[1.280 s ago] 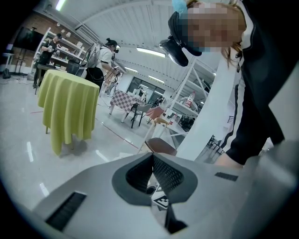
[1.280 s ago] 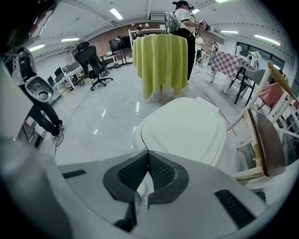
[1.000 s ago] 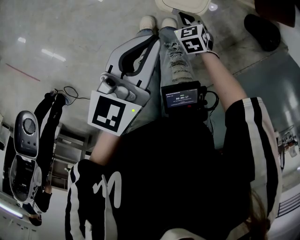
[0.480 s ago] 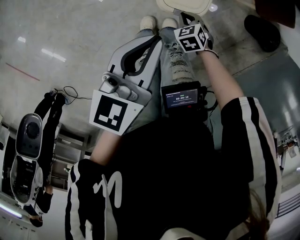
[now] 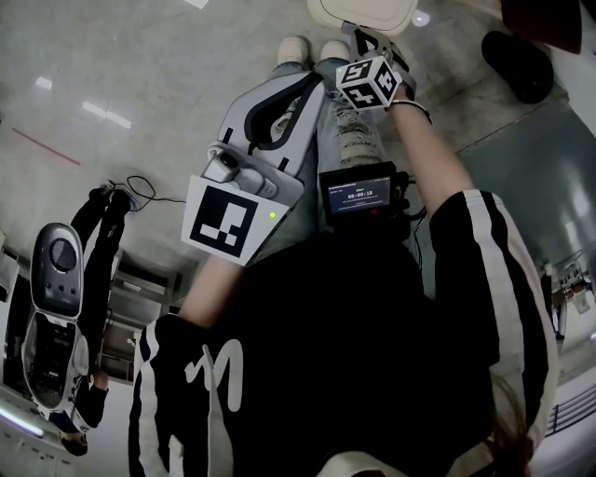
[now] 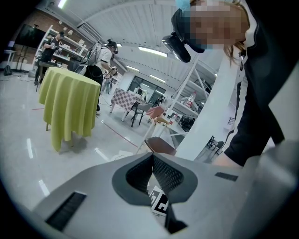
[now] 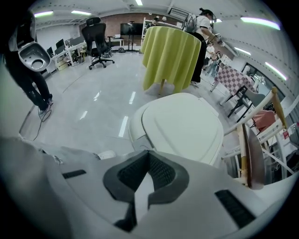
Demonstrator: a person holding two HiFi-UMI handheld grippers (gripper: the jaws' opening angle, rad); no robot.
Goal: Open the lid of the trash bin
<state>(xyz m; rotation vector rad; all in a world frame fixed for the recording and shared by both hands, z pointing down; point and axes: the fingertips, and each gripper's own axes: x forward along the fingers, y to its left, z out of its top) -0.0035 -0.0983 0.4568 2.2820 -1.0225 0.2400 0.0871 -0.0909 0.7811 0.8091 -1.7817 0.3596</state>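
The trash bin (image 5: 361, 11) is cream with a rounded lid (image 7: 180, 128) that lies closed; it stands on the floor just past the person's shoes (image 5: 296, 45). My right gripper (image 5: 369, 39) hovers close in front of and above the lid, jaws shut with nothing between them. In the right gripper view its tips (image 7: 148, 152) meet just short of the lid's near edge, not touching it. My left gripper (image 5: 310, 84) hangs lower over the person's legs, away from the bin, shut and empty. The left gripper view shows the left gripper (image 6: 153, 155) pointing out across the hall.
A round table under a yellow cloth (image 7: 170, 56) stands behind the bin. A wooden chair (image 7: 254, 140) is close on the bin's right. A black and white machine (image 5: 51, 307) stands at the left, a cable on the floor beside it. A small screen (image 5: 358, 196) hangs at the person's waist.
The right gripper has shifted slightly left and toward the bin, and its marker cube has turned. The left gripper has hardly moved.
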